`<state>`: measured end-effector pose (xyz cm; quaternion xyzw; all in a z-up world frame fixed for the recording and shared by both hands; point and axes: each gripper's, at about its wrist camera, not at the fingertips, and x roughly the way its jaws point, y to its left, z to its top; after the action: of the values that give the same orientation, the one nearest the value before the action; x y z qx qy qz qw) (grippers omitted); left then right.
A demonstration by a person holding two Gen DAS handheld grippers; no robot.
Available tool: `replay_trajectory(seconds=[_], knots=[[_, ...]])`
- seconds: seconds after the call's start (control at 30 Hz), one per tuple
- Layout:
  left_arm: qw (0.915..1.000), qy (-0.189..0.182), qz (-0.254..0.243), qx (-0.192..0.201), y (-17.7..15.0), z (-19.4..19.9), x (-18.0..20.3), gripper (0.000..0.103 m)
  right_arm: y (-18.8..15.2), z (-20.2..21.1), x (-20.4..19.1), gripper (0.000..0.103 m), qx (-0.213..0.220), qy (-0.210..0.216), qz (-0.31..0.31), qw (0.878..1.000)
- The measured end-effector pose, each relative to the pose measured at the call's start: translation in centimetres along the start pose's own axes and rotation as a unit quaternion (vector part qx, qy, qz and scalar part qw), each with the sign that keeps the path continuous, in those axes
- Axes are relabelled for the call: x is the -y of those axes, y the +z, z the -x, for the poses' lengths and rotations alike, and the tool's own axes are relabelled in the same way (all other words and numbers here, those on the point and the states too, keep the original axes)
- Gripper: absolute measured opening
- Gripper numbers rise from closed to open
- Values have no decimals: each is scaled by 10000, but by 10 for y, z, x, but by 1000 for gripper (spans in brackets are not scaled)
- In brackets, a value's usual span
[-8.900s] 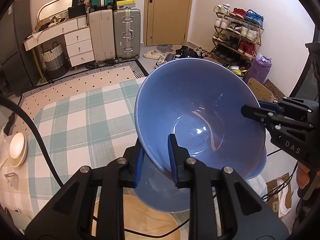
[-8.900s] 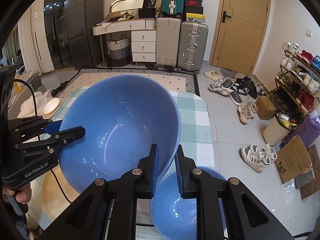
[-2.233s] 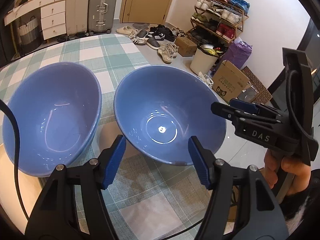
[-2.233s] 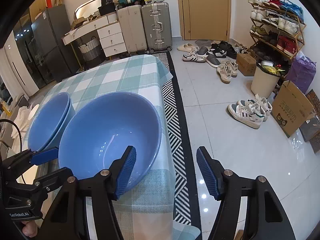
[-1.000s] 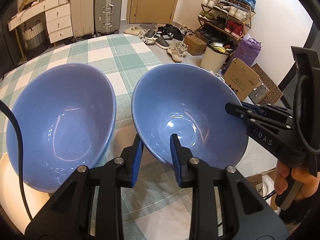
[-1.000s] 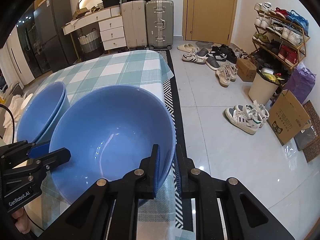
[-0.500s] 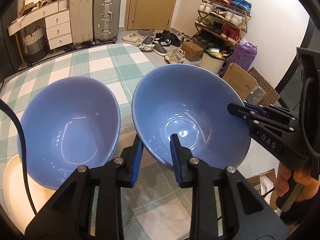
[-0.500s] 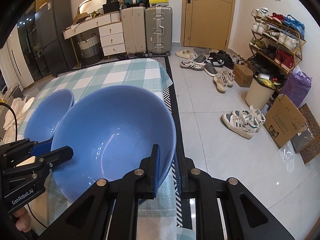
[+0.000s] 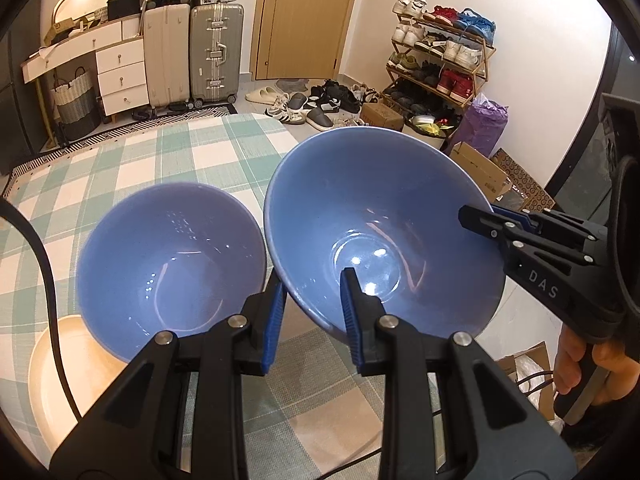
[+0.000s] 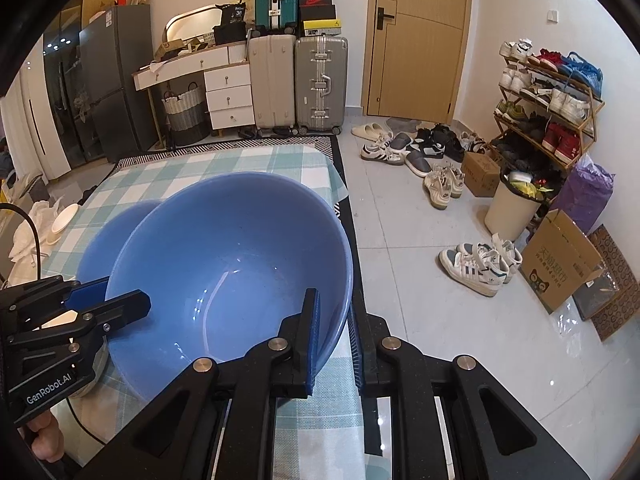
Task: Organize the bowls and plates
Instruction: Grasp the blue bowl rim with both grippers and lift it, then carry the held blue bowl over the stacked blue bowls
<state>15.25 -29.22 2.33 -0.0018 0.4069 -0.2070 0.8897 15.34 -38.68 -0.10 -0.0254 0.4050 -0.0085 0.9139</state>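
Bowl [image 9: 380, 220] has risen, rim pinched between both grippers' fingers [image 9: 276, 320]

Right hand-held gripper [image 10: 334, 332]: clamped on the near rim of the big blue bowl [image 10: 232, 256]
Left hand-held gripper [image 10: 116, 300]: grips the bowl's left rim
Second blue bowl [image 10: 108, 240]: behind, left, over the table [image 10: 248, 160]

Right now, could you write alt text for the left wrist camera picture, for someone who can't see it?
Two handheld grippers, the left gripper and the right gripper, each clamp the rim of a tilted large blue bowl above a green checked tablecloth. A second blue bowl sits beside it by a cream plate; suitcases and a shoe rack stand behind.
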Motion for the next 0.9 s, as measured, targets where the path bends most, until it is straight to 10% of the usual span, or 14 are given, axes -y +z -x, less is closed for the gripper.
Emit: replay_trajectory(seconds=[0.9], knots=[[9976,233,357,541,6,135,-66,24,53,60,-110,14,495,188,437,9976]])
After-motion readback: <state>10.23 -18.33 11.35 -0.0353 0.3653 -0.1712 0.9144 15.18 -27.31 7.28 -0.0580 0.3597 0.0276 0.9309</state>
